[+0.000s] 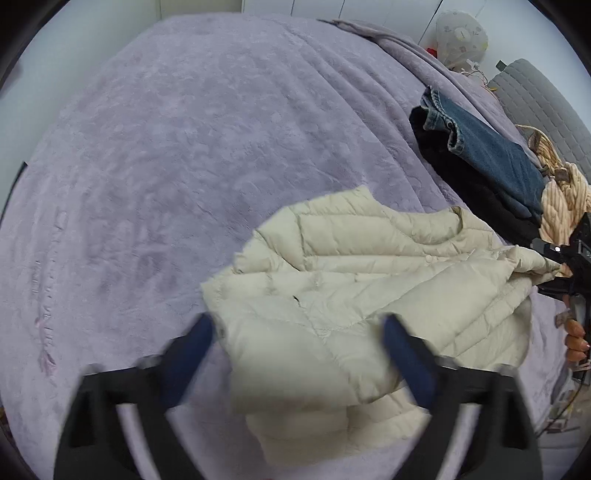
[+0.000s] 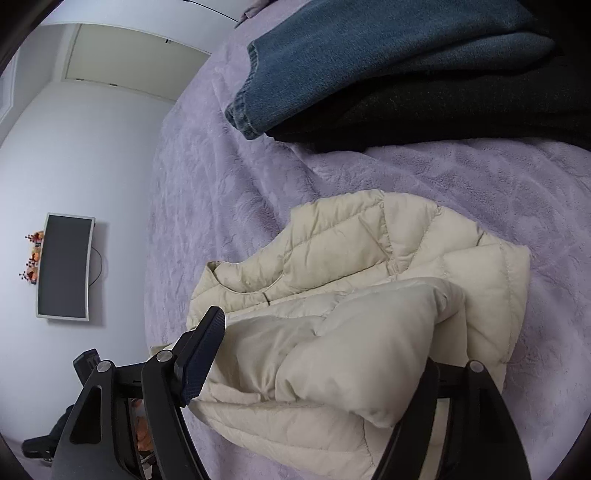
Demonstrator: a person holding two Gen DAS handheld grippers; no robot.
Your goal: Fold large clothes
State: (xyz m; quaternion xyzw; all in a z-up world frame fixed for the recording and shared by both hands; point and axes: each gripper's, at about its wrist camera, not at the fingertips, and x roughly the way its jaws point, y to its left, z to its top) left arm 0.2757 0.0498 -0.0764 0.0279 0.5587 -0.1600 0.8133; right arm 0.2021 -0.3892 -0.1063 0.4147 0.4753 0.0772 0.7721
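A cream quilted puffer jacket [image 1: 354, 280] lies partly folded on the purple bedspread [image 1: 184, 147]. My left gripper [image 1: 299, 354] is open, its blurred blue fingers [image 1: 192, 354] on either side of the jacket's near edge. The jacket also shows in the right wrist view [image 2: 351, 295]. My right gripper [image 2: 317, 354] is open wide, with a puffy fold of the jacket lying between the left finger [image 2: 201, 354] and the hidden right finger. The right gripper shows in the left wrist view [image 1: 569, 273] at the jacket's right end.
Folded blue jeans [image 1: 491, 147] lie on a black garment [image 1: 476, 184] at the right of the bed, also seen close up [image 2: 369, 62]. A striped beige cloth [image 1: 561, 203] lies beside them. A grey headboard [image 1: 543, 107] and covered fan [image 1: 460, 35] stand beyond. A wall screen [image 2: 64, 266] hangs left.
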